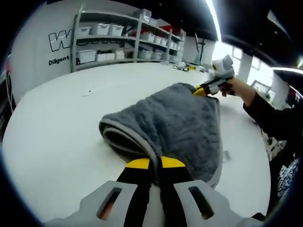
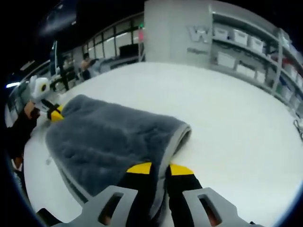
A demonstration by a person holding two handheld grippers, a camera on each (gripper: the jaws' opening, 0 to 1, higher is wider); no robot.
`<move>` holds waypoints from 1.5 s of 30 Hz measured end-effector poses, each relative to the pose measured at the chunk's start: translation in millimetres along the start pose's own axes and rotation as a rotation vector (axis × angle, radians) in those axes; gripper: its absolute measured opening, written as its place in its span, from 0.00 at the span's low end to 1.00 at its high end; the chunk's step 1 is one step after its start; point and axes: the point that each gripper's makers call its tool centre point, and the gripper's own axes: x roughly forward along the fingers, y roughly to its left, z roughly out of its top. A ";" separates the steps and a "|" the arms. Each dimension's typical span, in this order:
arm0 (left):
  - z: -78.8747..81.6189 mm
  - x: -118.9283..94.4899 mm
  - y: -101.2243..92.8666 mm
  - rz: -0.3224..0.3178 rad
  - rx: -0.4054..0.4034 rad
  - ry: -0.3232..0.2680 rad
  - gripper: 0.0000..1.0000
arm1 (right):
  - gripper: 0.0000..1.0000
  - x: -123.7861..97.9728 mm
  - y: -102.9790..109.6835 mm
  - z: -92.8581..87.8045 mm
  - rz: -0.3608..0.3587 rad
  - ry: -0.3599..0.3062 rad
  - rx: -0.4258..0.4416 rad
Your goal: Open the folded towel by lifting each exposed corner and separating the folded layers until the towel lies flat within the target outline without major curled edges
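Grey towel (image 1: 175,125) still folded on white table (image 1: 61,142). Left gripper (image 1: 155,164) and right gripper (image 2: 159,168) each clamped on opposite towel corners. Step: unfolding. Next, probably: lift, pull apart, lay flat.

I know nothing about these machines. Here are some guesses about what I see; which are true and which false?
1. The towel is grey. True.
2. Both grippers are clamped on the towel's edges. True: left gripper and right gripper each pinch it.
3. The towel lies fully flat. False: it is folded over, layers doubled.
4. The table is black. False: it is white.
5. Shelves with bins stand behind. True.
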 end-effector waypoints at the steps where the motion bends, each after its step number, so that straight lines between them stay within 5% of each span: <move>1: -0.5 -0.3 -2.1 0.004 0.008 -0.001 0.04 | 0.06 0.7 -0.2 0.5 -0.002 0.004 -0.003; 16: -8.3 -5.7 -32.0 -0.005 0.083 -0.015 0.04 | 0.05 13.7 -4.9 10.4 0.005 0.061 -0.078; 26: -10.8 -4.7 -54.6 -0.027 0.136 -0.012 0.04 | 0.06 27.4 -7.9 19.0 0.112 0.153 -0.149; 45: -9.0 3.0 -103.8 -0.083 0.232 -0.034 0.04 | 0.06 48.8 -10.0 33.1 0.105 0.282 -0.291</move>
